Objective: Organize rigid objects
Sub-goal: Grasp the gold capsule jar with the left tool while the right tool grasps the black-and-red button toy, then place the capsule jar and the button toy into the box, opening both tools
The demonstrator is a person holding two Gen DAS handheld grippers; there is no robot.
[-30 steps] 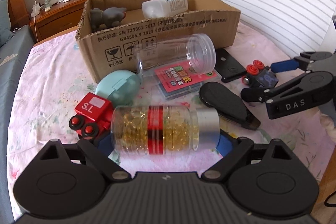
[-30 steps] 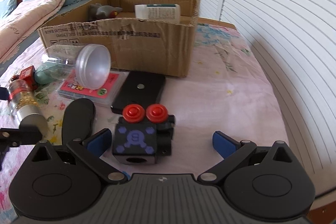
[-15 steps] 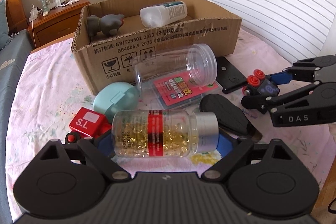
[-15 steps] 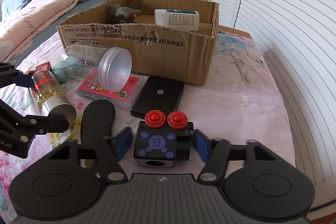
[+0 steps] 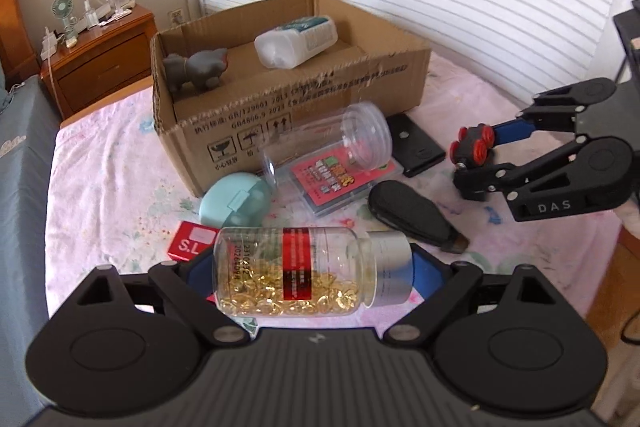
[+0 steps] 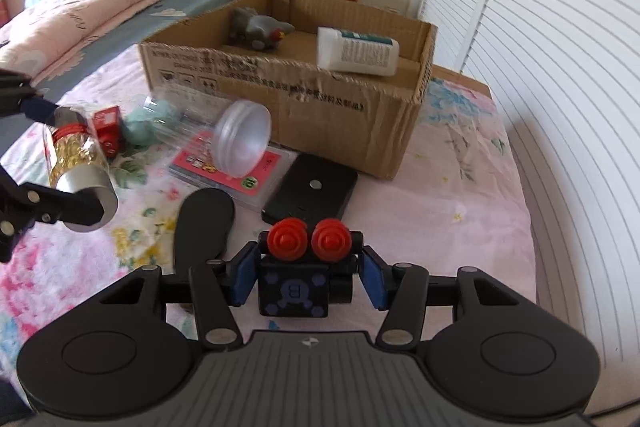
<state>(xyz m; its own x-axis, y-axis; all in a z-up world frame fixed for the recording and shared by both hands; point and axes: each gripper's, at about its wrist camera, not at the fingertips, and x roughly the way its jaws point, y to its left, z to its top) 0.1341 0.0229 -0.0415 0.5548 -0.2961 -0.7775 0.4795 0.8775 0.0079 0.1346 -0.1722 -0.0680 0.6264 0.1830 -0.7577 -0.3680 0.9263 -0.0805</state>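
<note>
my left gripper (image 5: 312,269) is clamped end to end on the capsule bottle (image 5: 308,271), which lies sideways between the blue pads: clear base against the left pad, silver cap against the right, gold capsules heaped along its lower side. the bottle is lifted clear of the pink floral bedsheet (image 5: 120,155), with the red s.l block (image 5: 192,245) showing just behind and below its left end.

my right gripper (image 6: 306,277) is closed on the dark blue toy block (image 6: 294,293), a pad pressing each flank, its two red knobs (image 6: 308,239) standing up just past the fingertips. from the left camera that block hangs off the sheet in the same grip.

beyond both claws sits the open cardboard box (image 6: 320,103), holding a grey toy animal (image 5: 196,69) and a white bottle (image 5: 296,41) on its side. between me and the box, on the sheet: an empty clear jar (image 5: 332,143) lying over a pink card pack (image 5: 340,179), a mint green case (image 5: 234,201) beside the jar's base, a flat black slab (image 6: 312,193), and a black oval case (image 5: 412,215) nearest the capsule bottle's cap.
</note>
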